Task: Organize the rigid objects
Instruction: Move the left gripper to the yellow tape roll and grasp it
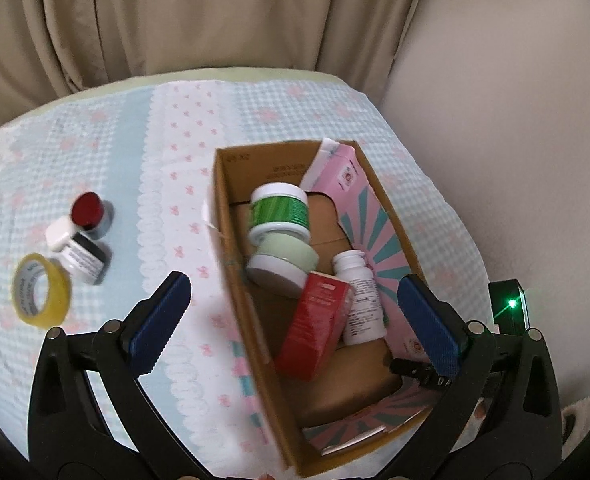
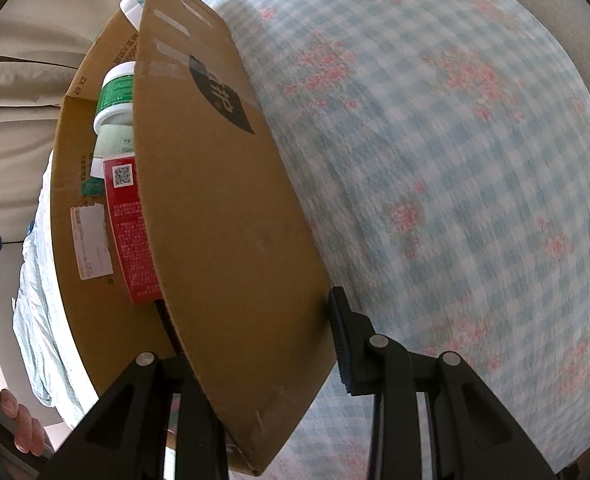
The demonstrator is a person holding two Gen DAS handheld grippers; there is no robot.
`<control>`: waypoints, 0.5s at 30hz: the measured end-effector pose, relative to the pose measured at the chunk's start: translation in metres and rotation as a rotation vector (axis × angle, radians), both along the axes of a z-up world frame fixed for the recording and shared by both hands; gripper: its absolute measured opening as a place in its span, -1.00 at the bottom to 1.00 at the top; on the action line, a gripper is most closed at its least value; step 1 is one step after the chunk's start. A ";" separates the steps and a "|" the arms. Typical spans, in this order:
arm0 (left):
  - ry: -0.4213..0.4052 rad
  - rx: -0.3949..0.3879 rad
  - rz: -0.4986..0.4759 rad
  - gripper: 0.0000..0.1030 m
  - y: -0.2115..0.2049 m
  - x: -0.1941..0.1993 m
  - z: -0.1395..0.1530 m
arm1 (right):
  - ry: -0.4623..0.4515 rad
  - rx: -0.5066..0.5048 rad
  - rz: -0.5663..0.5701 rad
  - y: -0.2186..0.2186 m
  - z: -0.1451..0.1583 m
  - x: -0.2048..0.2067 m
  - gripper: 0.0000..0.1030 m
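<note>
A cardboard box [image 1: 231,280] stands on the table and holds a green-labelled jar [image 1: 281,210], a pale green jar [image 1: 283,264], a red carton [image 1: 315,324], a white bottle [image 1: 361,300] and a pink carton [image 1: 337,172]. My left gripper [image 1: 295,316] is open and empty, hovering over the box's near end. On the cloth to the left lie a yellow tape roll [image 1: 41,290], a red-lidded pot [image 1: 89,210] and a small white-capped bottle [image 1: 77,250]. My right gripper [image 2: 251,332] is closed on the box's side wall [image 2: 223,208], one finger [image 2: 341,332] outside it.
The table carries a blue checked cloth with pink flowers [image 1: 95,128]. Beige curtains [image 1: 175,12] hang behind the table. The right gripper [image 1: 511,308] with a green light shows at the box's right side in the left wrist view.
</note>
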State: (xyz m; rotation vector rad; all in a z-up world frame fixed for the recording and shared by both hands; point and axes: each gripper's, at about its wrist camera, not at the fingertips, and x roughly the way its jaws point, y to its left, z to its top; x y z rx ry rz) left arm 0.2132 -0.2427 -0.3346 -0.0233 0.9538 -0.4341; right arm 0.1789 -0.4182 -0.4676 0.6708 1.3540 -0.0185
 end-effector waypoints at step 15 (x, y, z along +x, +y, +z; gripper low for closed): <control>-0.021 0.035 0.109 1.00 0.140 -0.002 0.009 | 0.001 0.021 -0.049 -0.009 0.001 0.000 -0.41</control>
